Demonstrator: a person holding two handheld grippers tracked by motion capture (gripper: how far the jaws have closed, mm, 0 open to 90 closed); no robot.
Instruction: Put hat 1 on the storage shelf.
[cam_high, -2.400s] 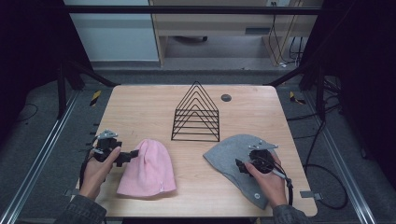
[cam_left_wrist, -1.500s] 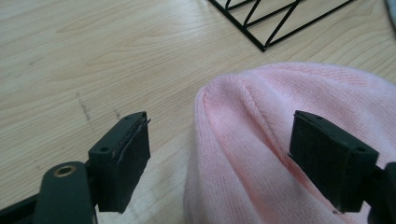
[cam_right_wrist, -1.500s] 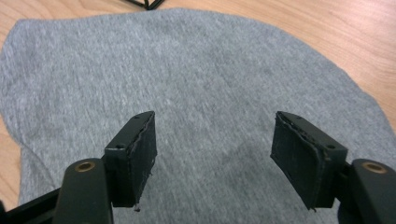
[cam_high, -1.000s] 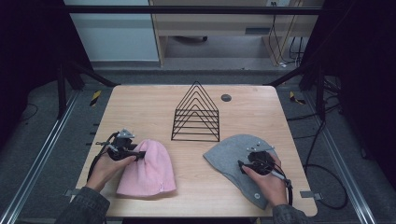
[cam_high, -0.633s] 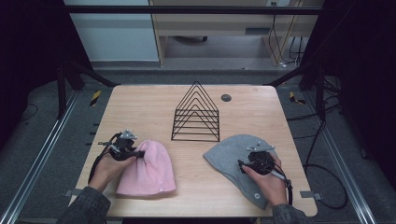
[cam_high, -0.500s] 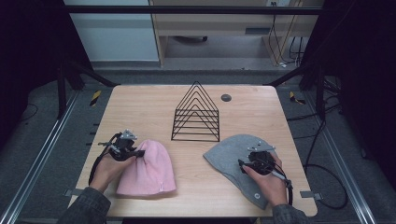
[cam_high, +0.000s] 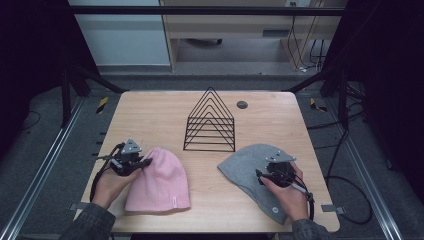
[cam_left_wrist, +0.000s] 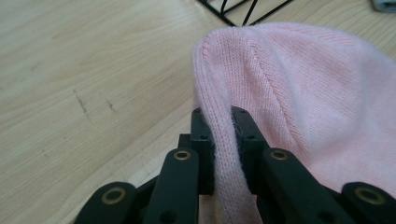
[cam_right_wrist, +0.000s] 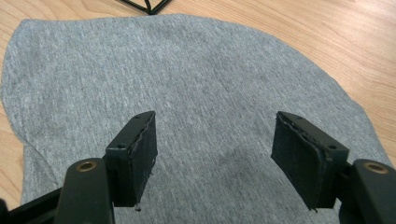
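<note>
The left gripper (cam_left_wrist: 223, 140) has just been closing and now pinches a fold at the edge of the pink beanie (cam_high: 161, 177), near the table's (cam_high: 160, 112) front left corner. The right gripper (cam_right_wrist: 215, 158) hovers with jaws spread above the grey beanie (cam_high: 245, 167), near the front right corner.

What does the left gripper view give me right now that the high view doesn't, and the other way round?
Left gripper view alone: the left tongs pinching a fold at the edge of the pink beanie, knit pressed between both pads; their jaws have just been closing.

High view alone: the whole table, the grey beanie lying flat, the right tongs over it, a small dark disc.

Both: the pink beanie, the wire rack and the wooden tabletop.
</note>
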